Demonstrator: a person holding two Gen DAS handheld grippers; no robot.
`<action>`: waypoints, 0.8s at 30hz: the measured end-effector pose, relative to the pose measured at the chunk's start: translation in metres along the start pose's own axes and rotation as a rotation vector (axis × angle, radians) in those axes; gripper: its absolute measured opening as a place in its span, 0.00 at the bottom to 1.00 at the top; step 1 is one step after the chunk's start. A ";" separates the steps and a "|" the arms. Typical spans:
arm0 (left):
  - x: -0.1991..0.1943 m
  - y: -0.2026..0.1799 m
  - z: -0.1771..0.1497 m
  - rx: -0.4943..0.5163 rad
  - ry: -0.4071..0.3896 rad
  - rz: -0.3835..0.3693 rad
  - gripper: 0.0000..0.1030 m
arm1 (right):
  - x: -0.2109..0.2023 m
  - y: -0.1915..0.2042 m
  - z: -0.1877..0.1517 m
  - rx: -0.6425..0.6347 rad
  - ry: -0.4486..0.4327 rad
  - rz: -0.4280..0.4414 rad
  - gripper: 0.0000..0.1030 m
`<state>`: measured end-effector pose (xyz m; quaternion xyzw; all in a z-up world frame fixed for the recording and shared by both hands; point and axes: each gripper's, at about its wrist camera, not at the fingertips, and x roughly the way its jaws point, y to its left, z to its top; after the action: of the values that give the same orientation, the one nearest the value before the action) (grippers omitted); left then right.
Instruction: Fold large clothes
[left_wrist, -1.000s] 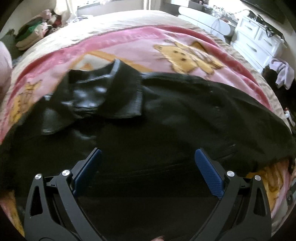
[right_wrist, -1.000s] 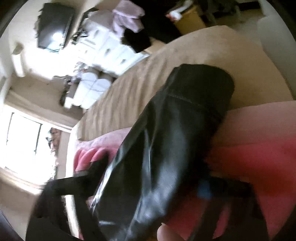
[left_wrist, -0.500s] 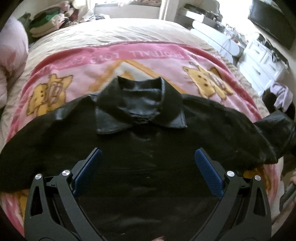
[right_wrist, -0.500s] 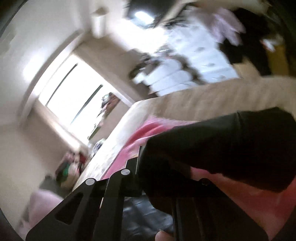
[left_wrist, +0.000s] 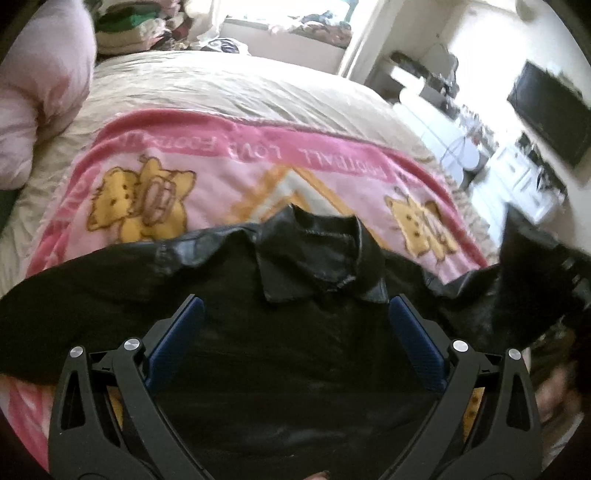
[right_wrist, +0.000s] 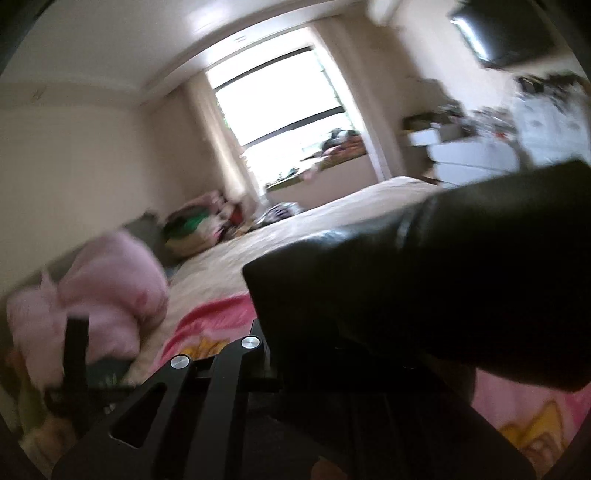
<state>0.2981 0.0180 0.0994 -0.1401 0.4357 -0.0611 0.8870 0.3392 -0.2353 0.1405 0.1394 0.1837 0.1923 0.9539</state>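
While spread collar-up over a pink cartoon-print blanket (left_wrist: 258, 162) on a beige-sheeted bed (left_wrist: 221, 85), black leather jacket (left_wrist: 295, 350); sleeve cuff (right_wrist: 424, 295) pinched in closed right gripper (right_wrist: 317, 354); left gripper (left_wrist: 293, 332) hovered above, fingers apart, empty.

Black leather jacket (left_wrist: 295, 350) flat on bed, collar up

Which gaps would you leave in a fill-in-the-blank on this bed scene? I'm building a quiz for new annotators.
1. The jacket spread on the bed is ____ in colour.
2. The blanket under it is mostly ____.
3. The left gripper has its jaws ____.
4. The right gripper is shut on the jacket's ____.

Missing: black; pink; open; sleeve
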 end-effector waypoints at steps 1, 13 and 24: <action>-0.004 0.006 0.001 -0.015 -0.006 -0.009 0.91 | 0.007 0.009 -0.004 -0.024 0.020 0.019 0.07; -0.015 0.077 -0.018 -0.132 0.015 -0.108 0.91 | 0.100 0.097 -0.107 -0.211 0.380 0.040 0.07; 0.013 0.097 -0.055 -0.168 0.086 -0.145 0.91 | 0.089 0.065 -0.169 0.028 0.516 -0.016 0.79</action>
<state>0.2612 0.0968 0.0278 -0.2426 0.4656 -0.0945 0.8458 0.3265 -0.1079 -0.0152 0.0972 0.4249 0.2112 0.8749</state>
